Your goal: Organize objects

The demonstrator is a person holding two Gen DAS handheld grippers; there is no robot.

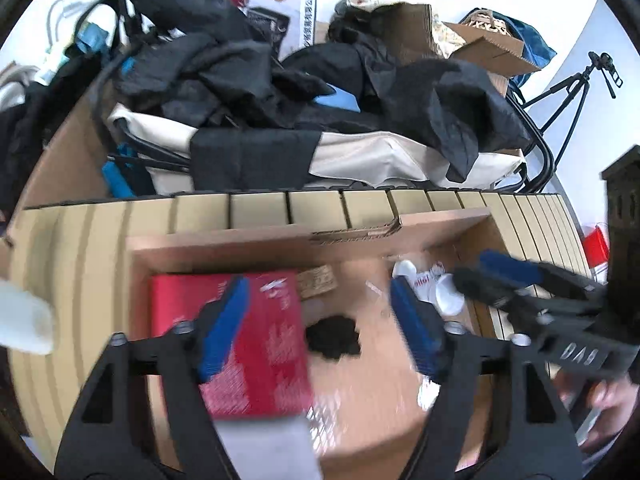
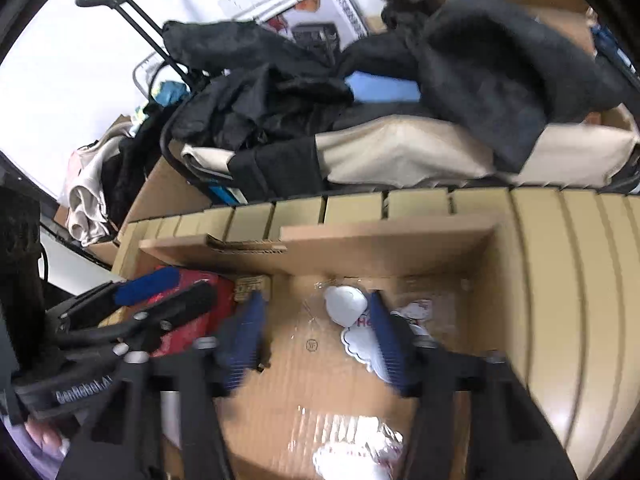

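An open cardboard box (image 1: 360, 240) stands on a slatted tan table (image 1: 260, 210). Inside it lie a red book (image 1: 264, 344), a small black clump (image 1: 334, 338), a woven tan piece (image 1: 316, 282) and white packets (image 1: 444, 288). My left gripper (image 1: 320, 332) is open over the box, with nothing between its blue pads. The right gripper (image 1: 500, 276) reaches in from the right. In the right wrist view my right gripper (image 2: 316, 344) is open above the white packets (image 2: 346, 308) in the box (image 2: 384, 240); the left gripper (image 2: 160, 288) is over the red book (image 2: 196, 316).
Behind the table a cart holds black clothes (image 1: 248, 68), beige fabric (image 1: 360, 156), cardboard boxes (image 1: 492, 48) and a printed carton (image 1: 280, 12). A tripod (image 1: 576, 84) stands at the right. A white object (image 1: 24, 320) sits at the left edge.
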